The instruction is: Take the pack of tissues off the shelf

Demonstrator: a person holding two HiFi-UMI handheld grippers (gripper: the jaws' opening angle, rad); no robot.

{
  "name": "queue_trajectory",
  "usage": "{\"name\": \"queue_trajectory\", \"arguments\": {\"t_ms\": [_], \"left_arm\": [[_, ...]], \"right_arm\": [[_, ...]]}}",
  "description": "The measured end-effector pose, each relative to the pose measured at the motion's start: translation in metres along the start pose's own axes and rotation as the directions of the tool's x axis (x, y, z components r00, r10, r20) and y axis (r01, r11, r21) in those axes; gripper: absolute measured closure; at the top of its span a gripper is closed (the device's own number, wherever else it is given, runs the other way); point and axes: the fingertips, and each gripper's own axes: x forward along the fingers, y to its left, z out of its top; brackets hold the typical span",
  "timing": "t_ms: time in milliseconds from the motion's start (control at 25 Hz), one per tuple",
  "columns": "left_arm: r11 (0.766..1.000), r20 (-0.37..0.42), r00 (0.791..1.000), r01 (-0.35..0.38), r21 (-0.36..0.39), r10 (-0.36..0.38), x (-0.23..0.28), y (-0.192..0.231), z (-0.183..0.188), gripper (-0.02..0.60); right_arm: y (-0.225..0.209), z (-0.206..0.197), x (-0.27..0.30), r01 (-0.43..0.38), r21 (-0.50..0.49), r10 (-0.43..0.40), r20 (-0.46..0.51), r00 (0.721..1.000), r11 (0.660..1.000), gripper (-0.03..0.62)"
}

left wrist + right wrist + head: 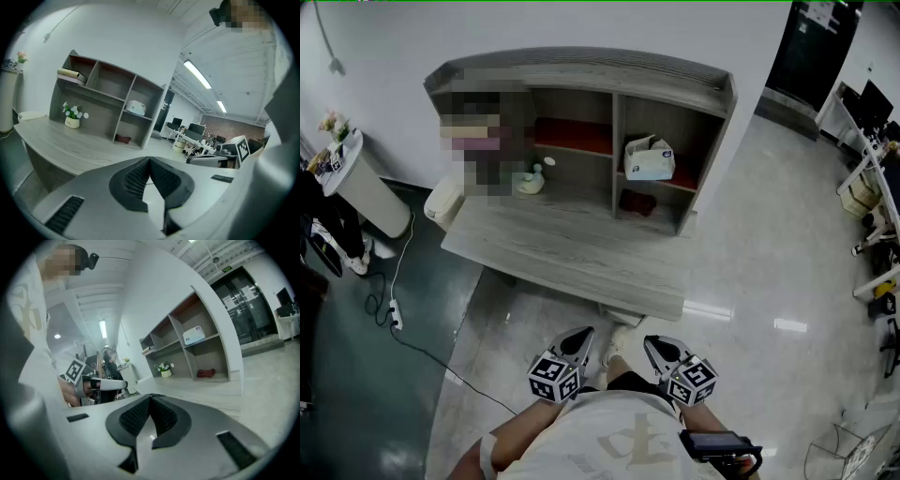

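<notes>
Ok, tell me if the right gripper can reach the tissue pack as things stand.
Probably not yet: the right gripper is held near the person's body, with the desk between it and the tissue pack. Nothing blocks the pack itself.

White tissue pack (649, 157) (grey shelf (581, 70)).

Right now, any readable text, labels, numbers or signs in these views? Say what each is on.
Nothing can be quoted; no text reads cleanly.
White and blue pack of tissues: blue print, too small.
Green ceiling sign: too small.
Paper notices on the dark glass door: blurred.
Black-and-white marker cubes: square patterns only, no words.
</notes>
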Motion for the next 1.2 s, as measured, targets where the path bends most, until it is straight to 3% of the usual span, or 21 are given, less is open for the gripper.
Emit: {"name": "queue_trajectory", "arguments": {"t_ms": [200,1200], "left_arm": [[0.999,0.017,0.999,0.039,0.007,-0.039,-0.012,-0.011,0.0,0.569],[0.999,0.087,0.996,0.02,-0.032,-0.017,-0.034,0.0,0.005,0.569]], "right_arm": [[0.012,-0.006,-0.008,0.012,-0.001,-0.012,-0.002,1.0,1.0,0.589],[0.034,0.004,-0.013,0.027,-0.046,-0.027,0.004,1.0,0.999,0.589]]}}
